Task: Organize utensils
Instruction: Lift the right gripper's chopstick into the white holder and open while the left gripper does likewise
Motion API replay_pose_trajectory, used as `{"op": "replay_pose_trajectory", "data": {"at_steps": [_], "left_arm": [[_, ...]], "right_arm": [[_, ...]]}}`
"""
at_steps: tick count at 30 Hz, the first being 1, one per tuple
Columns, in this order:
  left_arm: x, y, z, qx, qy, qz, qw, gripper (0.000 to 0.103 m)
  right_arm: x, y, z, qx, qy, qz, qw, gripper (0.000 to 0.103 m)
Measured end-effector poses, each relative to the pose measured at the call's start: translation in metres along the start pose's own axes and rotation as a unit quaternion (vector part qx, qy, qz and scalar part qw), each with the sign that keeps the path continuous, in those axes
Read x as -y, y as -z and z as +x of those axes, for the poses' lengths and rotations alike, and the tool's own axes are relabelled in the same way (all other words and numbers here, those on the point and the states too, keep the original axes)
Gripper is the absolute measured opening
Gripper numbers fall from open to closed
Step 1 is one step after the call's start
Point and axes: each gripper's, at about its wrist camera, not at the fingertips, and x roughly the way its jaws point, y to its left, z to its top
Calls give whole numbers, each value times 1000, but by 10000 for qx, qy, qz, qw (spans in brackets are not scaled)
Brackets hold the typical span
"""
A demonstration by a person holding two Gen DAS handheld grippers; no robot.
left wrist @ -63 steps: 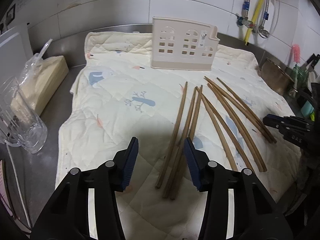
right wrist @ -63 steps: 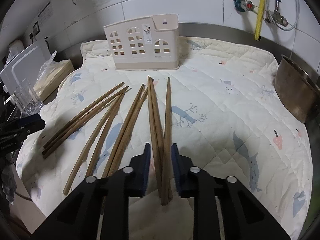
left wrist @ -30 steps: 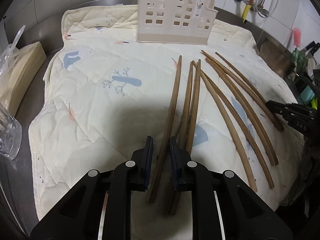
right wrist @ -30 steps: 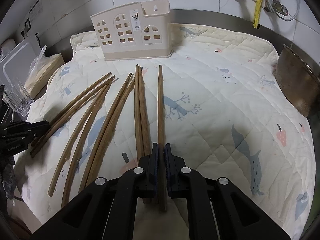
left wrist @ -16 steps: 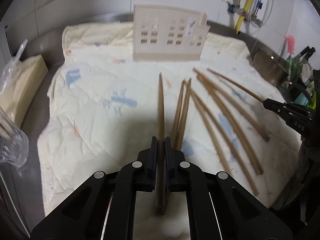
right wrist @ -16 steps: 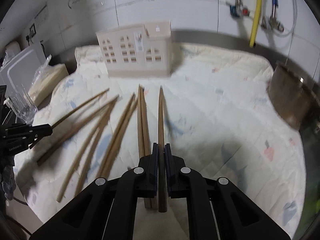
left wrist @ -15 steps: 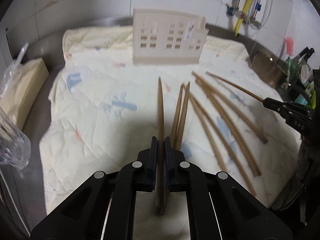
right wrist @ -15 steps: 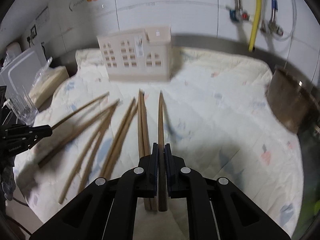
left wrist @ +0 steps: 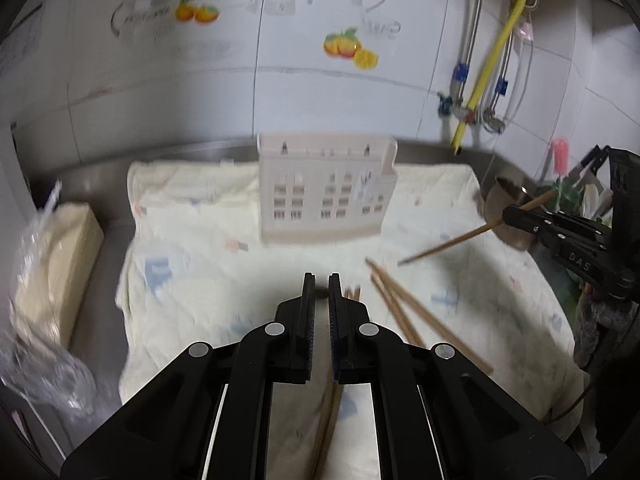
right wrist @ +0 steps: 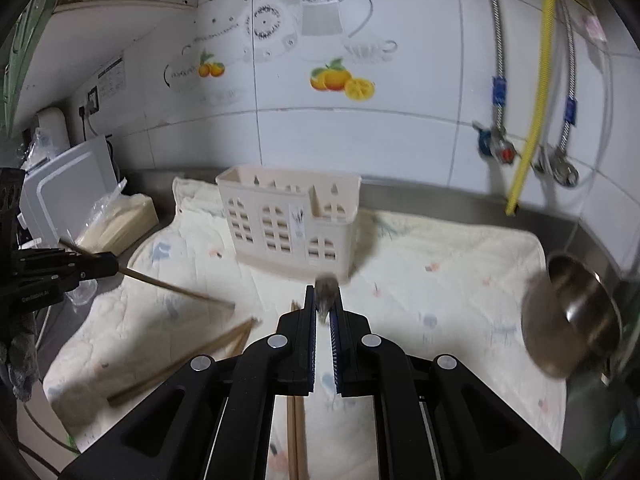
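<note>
The left gripper (left wrist: 322,280) is raised above the cloth with its jaws pinched on one chopstick (left wrist: 322,292), seen end-on as a small dark tip between the blue pads. The same stick shows from the other camera, jutting out of the left gripper (right wrist: 114,266) at the left edge and slanting down toward the cloth (right wrist: 176,286). The right gripper (right wrist: 323,292) is clamped in like fashion on a second chopstick (right wrist: 326,294), its blurred end pointing toward the holder; from the left camera that stick (left wrist: 448,242) angles down and to the left out of the right gripper (left wrist: 508,214). Several loose chopsticks (left wrist: 404,304) lie on the quilted cream cloth (left wrist: 192,264) just right of the left gripper, more of them running under it. The beige plastic utensil holder (left wrist: 324,188), cut with little window holes, stands upright at the back of the cloth, against the steel edge under the tiled wall. A metal bowl (right wrist: 576,312) sits off the cloth's right side. At the left are a bagged pale stack (left wrist: 52,264) and a white box (right wrist: 64,192).
</note>
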Motion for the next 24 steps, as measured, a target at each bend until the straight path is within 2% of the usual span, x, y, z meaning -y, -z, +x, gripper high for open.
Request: {"op": "replay_pose_trajectory", "data": {"at_steps": [12,18,24], "left_arm": [[13,-98,-35,932,-66,324,9951,5],[10,-143,-31,1426,-112,192,9895,5],[2,-171,-11,1661,-171,19,9860,5]], "right_arm": [[12,-98,-18,540,-168,-207,9982,6],[12,-119,-7,589,-105,-230,9979,6],[10,-126,11,512,-102,-268,9983,6]]}}
